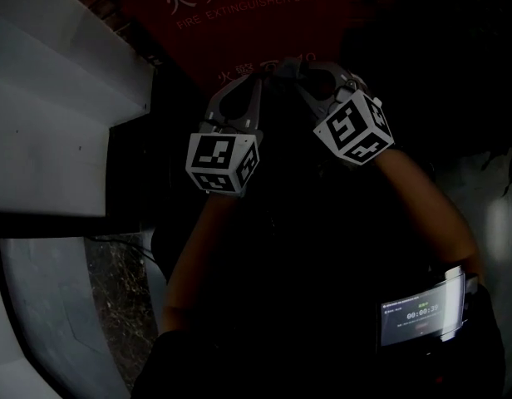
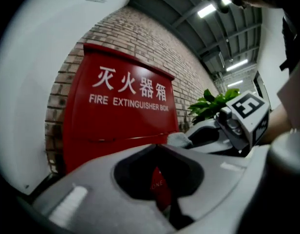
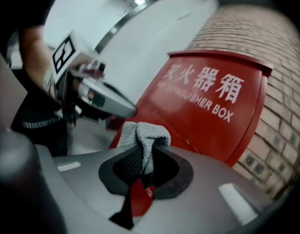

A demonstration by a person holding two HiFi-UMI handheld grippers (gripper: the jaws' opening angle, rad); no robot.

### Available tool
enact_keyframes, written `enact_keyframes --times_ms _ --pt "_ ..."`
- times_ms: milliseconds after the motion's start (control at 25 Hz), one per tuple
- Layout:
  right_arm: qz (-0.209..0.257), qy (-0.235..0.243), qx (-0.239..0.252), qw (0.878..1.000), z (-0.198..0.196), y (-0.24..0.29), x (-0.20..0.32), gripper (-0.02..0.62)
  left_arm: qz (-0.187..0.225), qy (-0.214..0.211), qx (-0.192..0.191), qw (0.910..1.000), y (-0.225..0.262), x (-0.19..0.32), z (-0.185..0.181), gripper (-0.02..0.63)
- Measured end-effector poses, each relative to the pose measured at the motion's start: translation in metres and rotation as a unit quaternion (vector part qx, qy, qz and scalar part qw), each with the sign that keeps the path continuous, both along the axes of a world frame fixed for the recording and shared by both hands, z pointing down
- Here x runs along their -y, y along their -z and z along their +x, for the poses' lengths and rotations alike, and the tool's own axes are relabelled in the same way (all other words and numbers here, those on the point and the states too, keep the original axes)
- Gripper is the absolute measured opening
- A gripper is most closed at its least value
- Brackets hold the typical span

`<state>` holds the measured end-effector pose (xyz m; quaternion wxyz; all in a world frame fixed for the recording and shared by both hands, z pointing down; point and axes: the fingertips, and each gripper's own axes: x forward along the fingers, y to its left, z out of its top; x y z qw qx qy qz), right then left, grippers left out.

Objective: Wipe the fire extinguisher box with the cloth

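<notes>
Seemingly just getting ready, not yet wiping. Holding the left gripper [image 2: 157,149] up on the left, with jaws pressed together on nothing, and aiming it at the red front of the box [image 2: 118,113]. Facing that box close ahead, against a brick wall [image 2: 140,38], and finding no streaks or damp marks on its lettered front to judge by. Gripping the grey cloth [image 3: 141,130] in the right gripper [image 3: 146,152] on the right, with jaws clamped on a bunched fold, near the red front but apparently not touching it. Counting the pick-up of the cloth as done; leaving the pressing and the rubbing across the front, top and sides all to do.
</notes>
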<state>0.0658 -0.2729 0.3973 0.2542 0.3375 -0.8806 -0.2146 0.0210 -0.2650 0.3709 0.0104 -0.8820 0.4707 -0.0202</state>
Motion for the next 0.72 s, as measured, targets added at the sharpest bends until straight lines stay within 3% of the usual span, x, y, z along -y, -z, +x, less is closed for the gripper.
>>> enact_keyframes --times_ms 120,280,480,720 --pt "-0.033 0.003 0.116 0.993 -0.012 0.024 -0.007 0.040 0.014 0.000 -0.004 0.9999 0.014 -0.008 -0.020 0.002" --pt "-0.066 0.017 0.247 0.967 -0.021 0.039 -0.018 0.040 0.035 0.000 -0.025 0.9991 0.007 -0.014 -0.038 0.002" --pt "-0.100 0.017 0.302 0.948 -0.014 0.013 -0.023 0.040 0.022 -0.026 -0.059 0.9977 -0.015 -0.014 -0.036 0.002" --pt "-0.132 0.033 0.351 0.927 -0.009 0.010 -0.019 0.040 0.024 -0.046 -0.050 0.9974 -0.020 -0.017 -0.027 0.002"
